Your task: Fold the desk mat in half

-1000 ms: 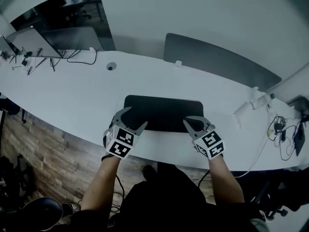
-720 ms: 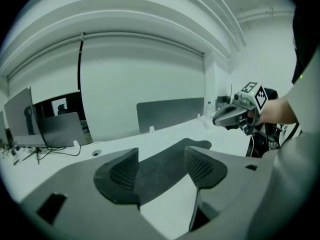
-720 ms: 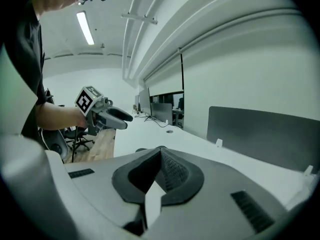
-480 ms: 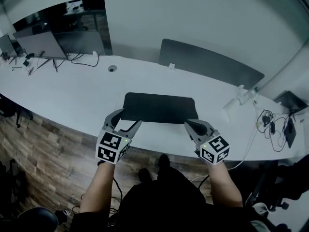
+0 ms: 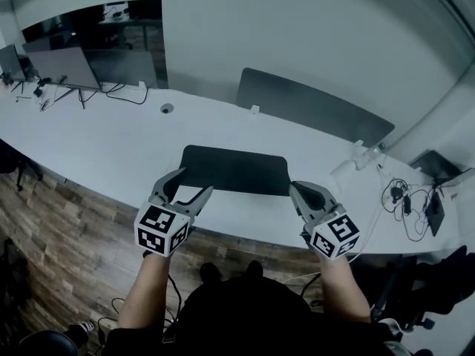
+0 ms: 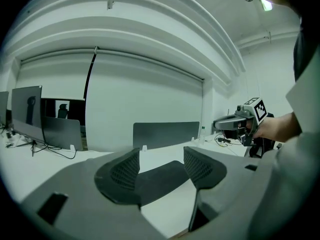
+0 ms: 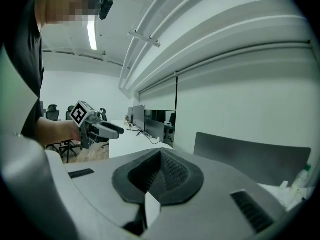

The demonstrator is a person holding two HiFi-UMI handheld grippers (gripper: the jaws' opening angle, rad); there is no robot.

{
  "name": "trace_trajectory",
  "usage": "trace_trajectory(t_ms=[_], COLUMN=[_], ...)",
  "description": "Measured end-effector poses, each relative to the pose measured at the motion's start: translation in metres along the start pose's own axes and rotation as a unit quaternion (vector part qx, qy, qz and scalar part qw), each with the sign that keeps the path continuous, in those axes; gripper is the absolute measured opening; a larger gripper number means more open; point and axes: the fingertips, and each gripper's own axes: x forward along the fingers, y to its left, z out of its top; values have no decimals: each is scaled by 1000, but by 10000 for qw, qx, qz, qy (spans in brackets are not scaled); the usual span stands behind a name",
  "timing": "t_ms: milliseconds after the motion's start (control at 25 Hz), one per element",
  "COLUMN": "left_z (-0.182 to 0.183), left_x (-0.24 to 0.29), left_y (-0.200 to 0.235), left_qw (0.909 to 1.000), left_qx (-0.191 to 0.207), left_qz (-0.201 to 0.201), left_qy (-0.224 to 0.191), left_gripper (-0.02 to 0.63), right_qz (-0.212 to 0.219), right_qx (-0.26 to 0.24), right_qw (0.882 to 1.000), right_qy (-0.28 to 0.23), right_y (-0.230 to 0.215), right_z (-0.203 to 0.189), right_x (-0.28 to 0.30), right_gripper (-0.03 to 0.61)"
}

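Observation:
A dark rectangular desk mat [image 5: 234, 169] lies flat on the white desk [image 5: 96, 143], in front of me. My left gripper [image 5: 191, 184] hovers over the desk's near edge at the mat's near-left corner, open, with nothing pressed between its pads. In the left gripper view the mat [image 6: 162, 180] shows beyond the spread jaws of the left gripper [image 6: 161, 160]. My right gripper [image 5: 300, 191] hangs just off the mat's near-right corner, shut and empty. In the right gripper view its pads [image 7: 167, 173] meet with nothing between them.
A grey divider panel [image 5: 312, 117] stands behind the mat. Monitors [image 5: 59, 65] and cables sit at the far left. A white object [image 5: 356, 158] and a tangle of cables [image 5: 404, 195] lie at the right. A round grommet [image 5: 167, 108] is left of the panel. Wooden floor lies below the desk edge.
Both grippers have drawn back toward me, from over the mat's near edge to the desk's edge. The left jaws have narrowed slightly. The mat has not moved.

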Motion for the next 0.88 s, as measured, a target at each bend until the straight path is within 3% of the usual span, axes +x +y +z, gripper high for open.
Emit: trace_trajectory(t_ms=[240, 640, 880], left_z=[13, 33, 37], left_x=[20, 90, 116], left_y=[-28, -115, -143], left_qw=[9998, 9995, 9996], left_qx=[-22, -112, -32], left_qz=[206, 299, 296], left_qy=[4, -44, 25], left_gripper=[279, 259, 258], right_qz=[110, 85, 169], right_qx=[204, 377, 392], right_qw=[9991, 9975, 9968], right_qy=[-352, -588, -671], right_y=[-32, -121, -142], right_z=[-1, -28, -38], right_x=[-32, -95, -108], right_gripper=[1, 0, 0])
